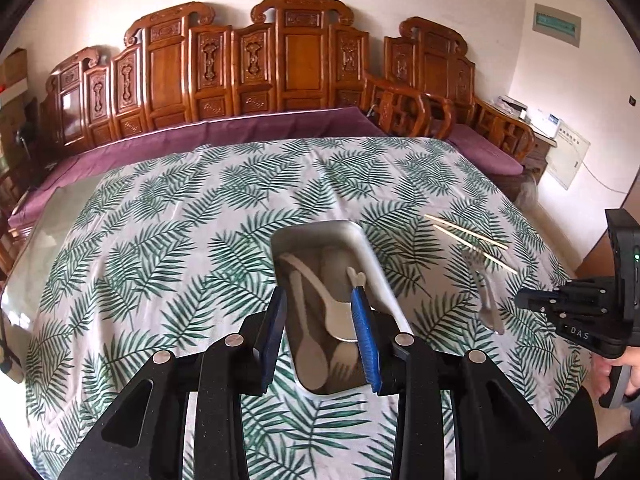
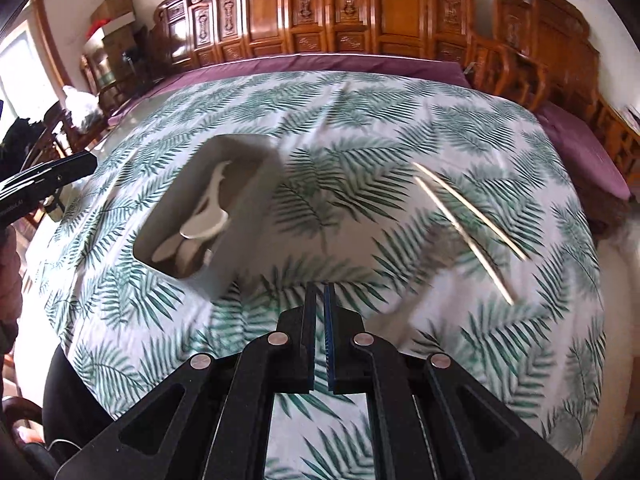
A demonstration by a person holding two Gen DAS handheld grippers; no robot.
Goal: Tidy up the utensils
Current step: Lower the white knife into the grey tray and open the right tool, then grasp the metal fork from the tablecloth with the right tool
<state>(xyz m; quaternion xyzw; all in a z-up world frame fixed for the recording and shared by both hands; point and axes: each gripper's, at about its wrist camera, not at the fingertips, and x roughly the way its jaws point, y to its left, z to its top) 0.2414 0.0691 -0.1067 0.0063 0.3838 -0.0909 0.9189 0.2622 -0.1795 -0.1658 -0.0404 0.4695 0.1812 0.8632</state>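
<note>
Carved wooden bench [image 1: 248, 64] standing along the far wall, purple cushion [image 1: 208, 136] lying along its seat. Leaf-print tablecloth [image 1: 168, 216] covering the table, stretching ahead of both sets of fingers.

Metal tray [image 1: 368, 256] sitting on the cloth, lying directly ahead of and beneath the left gripper [image 1: 320, 300]. Holding a white ladle-type spoon [image 1: 320, 292], a pale spoon [image 1: 308, 336] and a pale fork [image 1: 344, 360], all lying lengthwise inside, overlapping near the end closest to the fingers.

Left gripper hanging tilted over the near half of the tray, fingers standing partly apart. Right-hand pad [image 1: 364, 340] showing blue; small white bone-shaped handle end [image 1: 356, 276] appearing just past that fingertip. Not possible to tell whether the pad is touching it or whether anything is being pressed between the fingers.

Pair of wooden chopsticks [image 1: 468, 240] lying loose on the cloth, well to the right of the left fingers, crossing slightly, not in the tray. Clear plastic utensil [image 1: 486, 296] lying just nearer than the chopsticks, blurred; type uncertain.

Right gripper [image 2: 320, 292] hovering over bare cloth, fingers pressed together, nothing showing between them. In its own view: tray ahead and to the left of the fingertips, chopsticks ahead and to the right, both apart from the fingers; picture smeared by motion.

Person's hand [image 1: 612, 372] gripping the right gripper's handle at the right edge of the left wrist view.
</note>
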